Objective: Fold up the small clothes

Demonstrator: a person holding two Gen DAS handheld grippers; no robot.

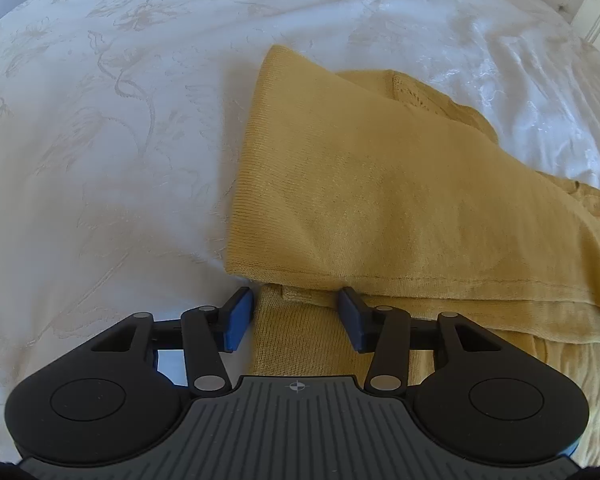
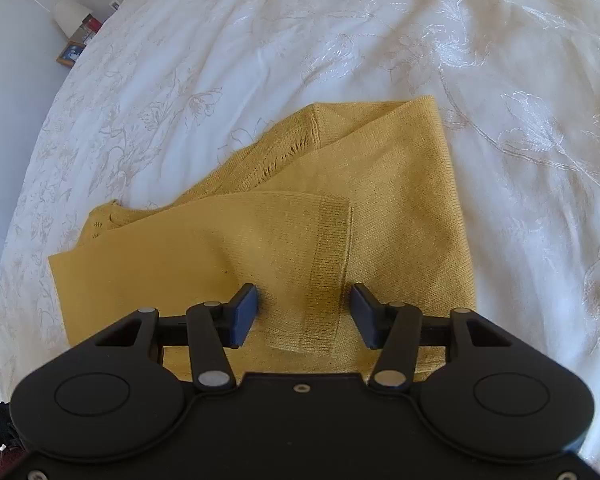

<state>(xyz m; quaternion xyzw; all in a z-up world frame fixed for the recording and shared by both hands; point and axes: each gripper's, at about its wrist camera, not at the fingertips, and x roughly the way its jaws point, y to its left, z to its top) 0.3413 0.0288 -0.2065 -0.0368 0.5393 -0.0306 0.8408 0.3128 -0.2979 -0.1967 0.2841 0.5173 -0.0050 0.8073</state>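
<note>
a mustard-yellow knit garment (image 1: 380, 200) lies partly folded on a white bedspread (image 1: 100, 120) with a pale embroidered flower pattern. in the left wrist view it fills the middle and runs off toward 4 o'clock, its top layer a broad flat panel with a stitched hem along its near edge, and a lower layer sticks out beneath that hem toward 6 o'clock. at 1 o'clock of the panel a thinner folded part peeks out from under it.

the left gripper (image 1: 297, 314) points steeply down at the near edge of the garment. its blue pads (image 1: 240, 320) stand apart with a strip of the lower knit layer lying in the gap; the pad at 9 o'clock sits just off the cloth's edge over the bedspread, and neither pad visibly presses the fabric, so the tongs are released.

in the right wrist view the same garment (image 2: 400, 200) spreads from the centre toward 8 o'clock, a folded sleeve-like band with a ribbed cuff laid across it. the right gripper (image 2: 304, 314) hangs over that cuff, its pads (image 2: 246, 316) spread either side of the ribbed strip without clamping it, so it too is released.

at 10 o'clock of this view, beyond the bed's edge, a few small items (image 2: 78, 36) sit blurred
</note>
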